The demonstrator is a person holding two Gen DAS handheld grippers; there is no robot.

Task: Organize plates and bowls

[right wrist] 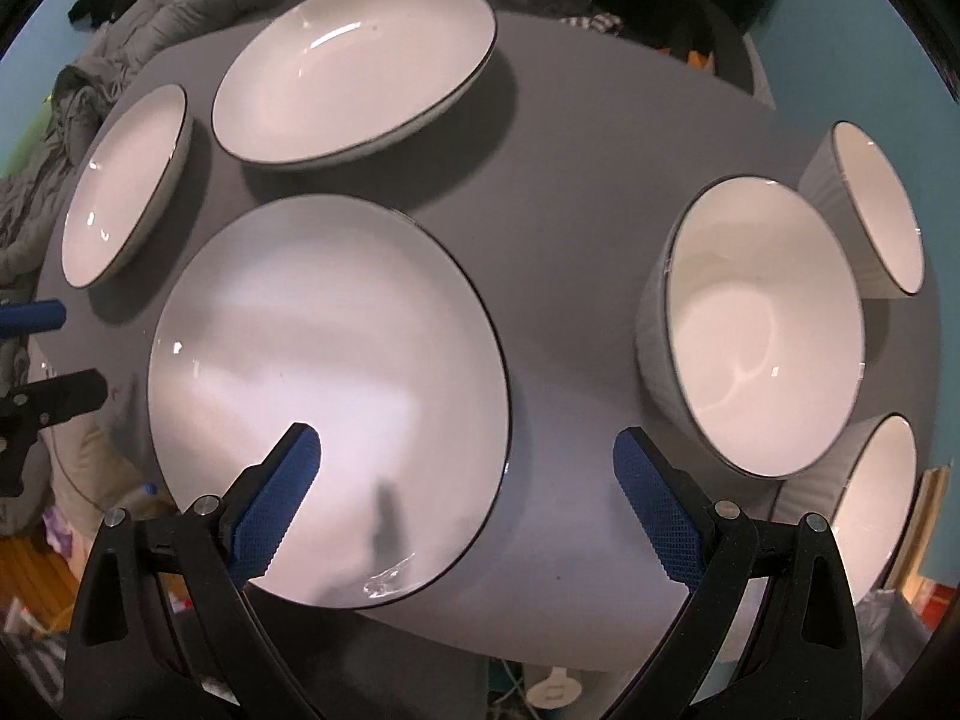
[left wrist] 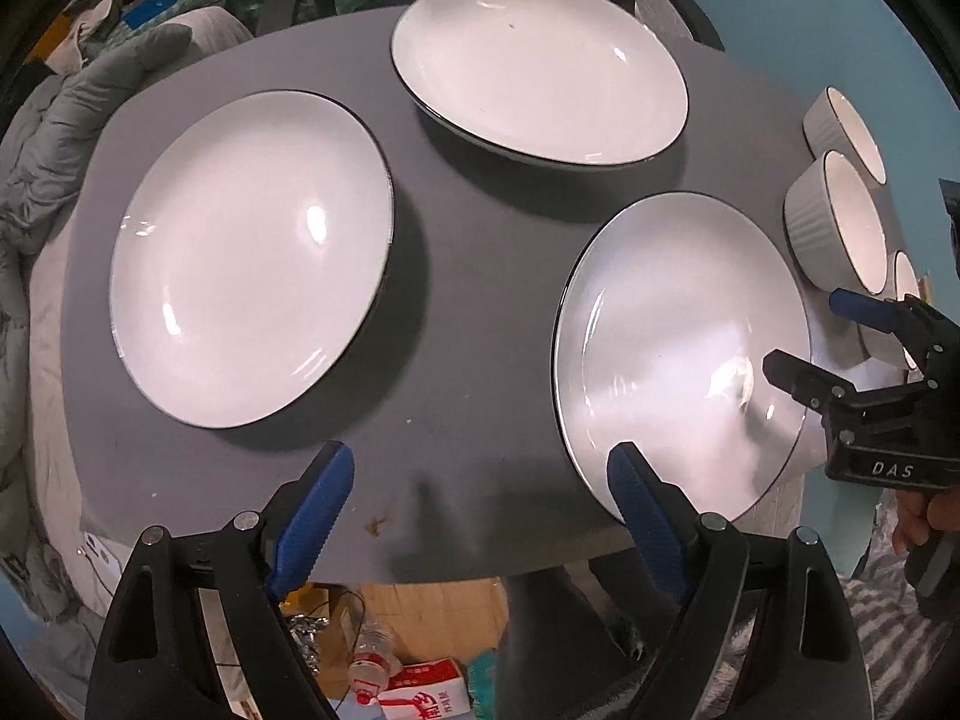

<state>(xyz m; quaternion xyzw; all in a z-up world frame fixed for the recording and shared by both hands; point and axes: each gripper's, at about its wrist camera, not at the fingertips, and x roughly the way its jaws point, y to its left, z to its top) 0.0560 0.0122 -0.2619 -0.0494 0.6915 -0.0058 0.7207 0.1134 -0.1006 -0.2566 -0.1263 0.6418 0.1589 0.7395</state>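
Note:
Three white, dark-rimmed plates lie apart on the grey round table [left wrist: 480, 300]: a left plate [left wrist: 252, 258], a far plate [left wrist: 540, 66] and a near right plate [left wrist: 678, 348]. Three ribbed white bowls [left wrist: 840, 222] stand along the right edge. My left gripper [left wrist: 480, 462] is open over the bare front edge, between the left and near plates. In the right wrist view my right gripper [right wrist: 465, 444] is open, with one finger above the near plate [right wrist: 330, 396] and the other beside its rim. The bowls [right wrist: 762, 324] lie to its right. Both grippers hold nothing.
A grey quilt [left wrist: 90, 120] is heaped left of the table. Cartons and a bottle [left wrist: 384, 666] lie on the floor below the front edge. A dark chair back [left wrist: 678, 6] stands behind the far plate. A hand [left wrist: 924, 516] holds the right gripper.

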